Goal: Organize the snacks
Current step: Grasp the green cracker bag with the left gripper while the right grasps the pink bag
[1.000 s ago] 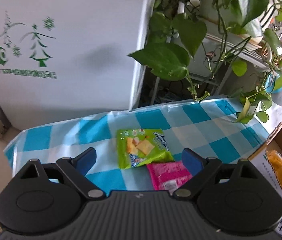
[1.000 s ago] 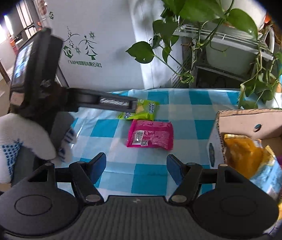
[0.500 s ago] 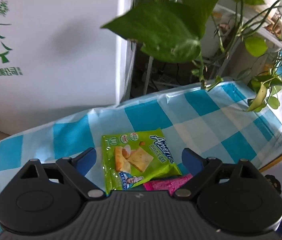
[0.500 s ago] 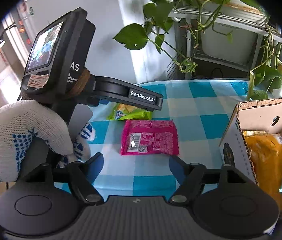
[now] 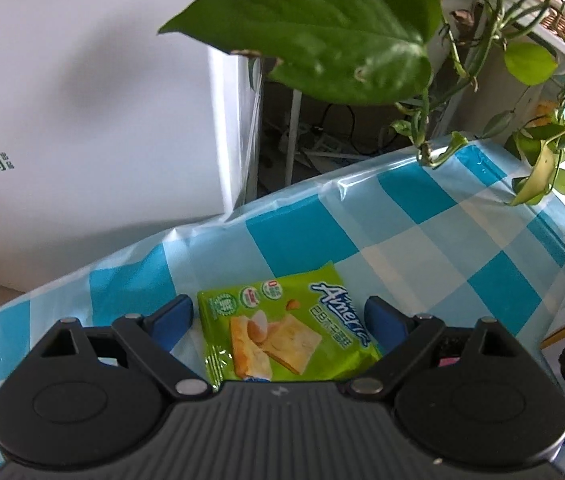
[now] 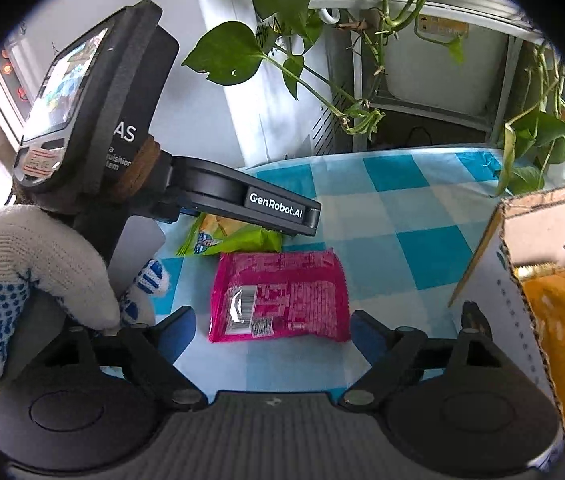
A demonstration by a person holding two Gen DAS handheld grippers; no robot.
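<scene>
The left tongs (image 5: 278, 322) stand wide apart, pointing steeply down at the table (image 5: 422, 236), which wears a blue-and-white checked plastic cloth. Between their blue fingertips (image 5: 172, 320) lies a flat green foil snack packet printed with crackers (image 5: 282, 328); the pads sit just beside its two edges, and whether they touch it cannot be told. Nothing is clamped.

The right tongs (image 6: 270, 334) are opening, their jaws apart on either side of a flat pink plastic snack packet with a barcode label (image 6: 278, 292), which lies on the cloth and is not gripped. At 11 o'clock from the pink packet the green one shows again in the right wrist view, partly hidden under the black body of the left tongs, which a hand in a white knitted glove with blue dots (image 6: 22, 276) holds at 9 o'clock.

At 3 o'clock from the pink packet stands an open brown cardboard box (image 6: 522, 248) with an orange snack bag (image 6: 558, 320) inside. Beyond the far edge of the table, at 12 o'clock, trail the leaves of a green vine plant (image 5: 322, 28), and at 10 o'clock a white panel with green tree print (image 5: 82, 100) rises.
</scene>
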